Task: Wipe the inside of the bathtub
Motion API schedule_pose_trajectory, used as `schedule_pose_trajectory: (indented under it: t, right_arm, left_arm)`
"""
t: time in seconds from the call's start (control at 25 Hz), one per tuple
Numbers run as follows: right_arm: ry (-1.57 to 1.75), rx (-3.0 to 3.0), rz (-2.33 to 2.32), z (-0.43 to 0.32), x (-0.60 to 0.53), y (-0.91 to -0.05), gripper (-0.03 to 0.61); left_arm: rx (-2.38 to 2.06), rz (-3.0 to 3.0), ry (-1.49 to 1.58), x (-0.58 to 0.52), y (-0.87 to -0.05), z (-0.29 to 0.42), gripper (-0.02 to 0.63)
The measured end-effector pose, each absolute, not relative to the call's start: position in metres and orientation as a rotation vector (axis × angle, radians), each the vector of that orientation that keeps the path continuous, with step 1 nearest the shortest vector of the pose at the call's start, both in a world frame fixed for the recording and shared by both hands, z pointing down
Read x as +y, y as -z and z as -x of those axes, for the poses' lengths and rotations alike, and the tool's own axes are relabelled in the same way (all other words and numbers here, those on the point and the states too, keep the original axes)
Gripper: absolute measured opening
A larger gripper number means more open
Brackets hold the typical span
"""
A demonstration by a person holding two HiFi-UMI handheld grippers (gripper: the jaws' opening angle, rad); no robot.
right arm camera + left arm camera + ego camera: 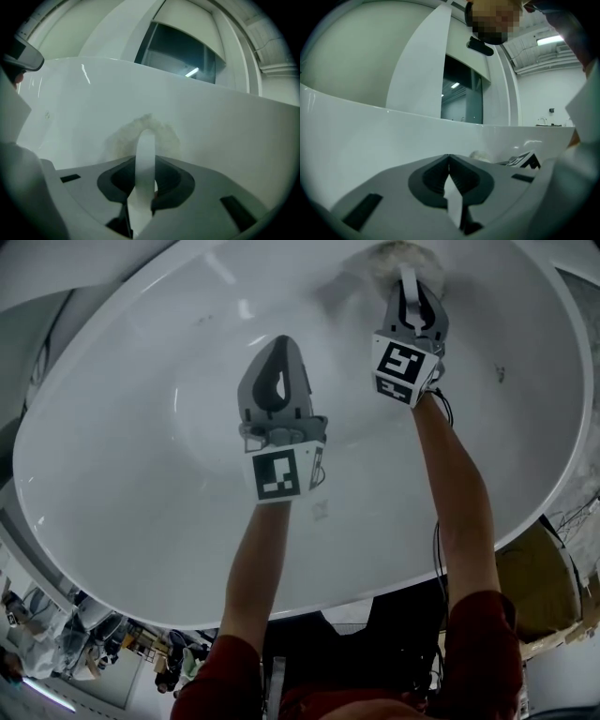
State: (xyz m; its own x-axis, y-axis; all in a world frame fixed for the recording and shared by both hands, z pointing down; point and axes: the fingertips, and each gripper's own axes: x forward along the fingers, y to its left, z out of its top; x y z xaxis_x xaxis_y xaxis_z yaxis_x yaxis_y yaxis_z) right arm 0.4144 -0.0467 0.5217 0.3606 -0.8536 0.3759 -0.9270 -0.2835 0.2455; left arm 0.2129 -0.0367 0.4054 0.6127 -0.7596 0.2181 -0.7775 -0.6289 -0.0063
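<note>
Cloth (pixel 123 136) lies straight ahead of the right gripper (pixel 410 289), clamped by its white strap (pixel 144 150) against the bathtub (pixel 141 484) wall. Left gripper (pixel 279 357) hangs nearer, clenched empty.

We found the bathtub (pixel 112 437) floor open at frame left and bottom. Fuzzy pad (pixel 394 257) sat against the top wall; left gripper (pixel 280 351) took up the centre.
</note>
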Motion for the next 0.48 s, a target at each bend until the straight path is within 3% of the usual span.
schedule_pose_trajectory:
  t: [0.24, 0.48]
  right_arm:
    - [-0.336, -1.559, -2.251, -0.399, -0.041, -0.506, 0.092]
    - [-0.294, -1.700, -2.237, -0.315, -0.043, -0.440, 0.092]
  left_arm:
    - [-1.354, -2.708, -0.250, -0.037, -0.384, -0.184, 0.015]
    - [-1.474, -2.642, -0.190, -0.041, -0.342, -0.104, 0.015]
